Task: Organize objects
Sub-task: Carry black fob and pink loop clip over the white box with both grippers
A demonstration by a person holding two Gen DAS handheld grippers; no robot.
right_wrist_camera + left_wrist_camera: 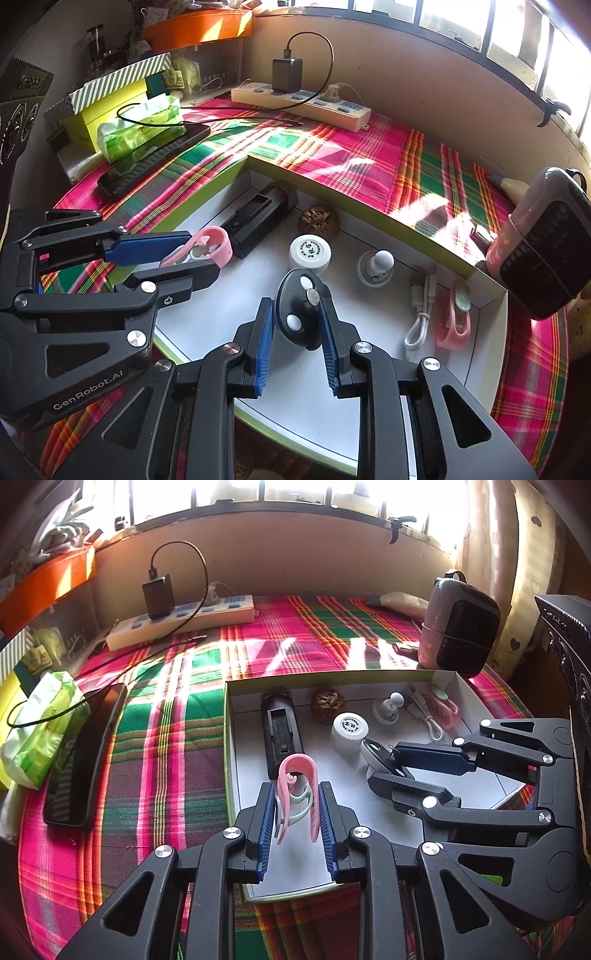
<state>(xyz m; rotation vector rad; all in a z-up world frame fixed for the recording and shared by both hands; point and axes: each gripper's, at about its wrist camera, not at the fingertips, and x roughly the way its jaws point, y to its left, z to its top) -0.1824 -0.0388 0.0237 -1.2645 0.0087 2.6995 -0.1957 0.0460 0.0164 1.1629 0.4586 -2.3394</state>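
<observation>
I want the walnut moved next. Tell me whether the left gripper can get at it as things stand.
Probably not yet. The left gripper is shut on the pink clip, so its jaws are occupied. The walnut itself lies uncovered at the box's far wall.

My left tongs (pixel 297 805) reach forward, the blue pads (pixel 266 830) closed in on a pink clip (pixel 298 775) pinched upright between them. My right tongs (pixel 297 328) sit just to the right, angled in toward the left, pads pressed against a black oval gadget (pixel 295 314) from both sides.
</observation>
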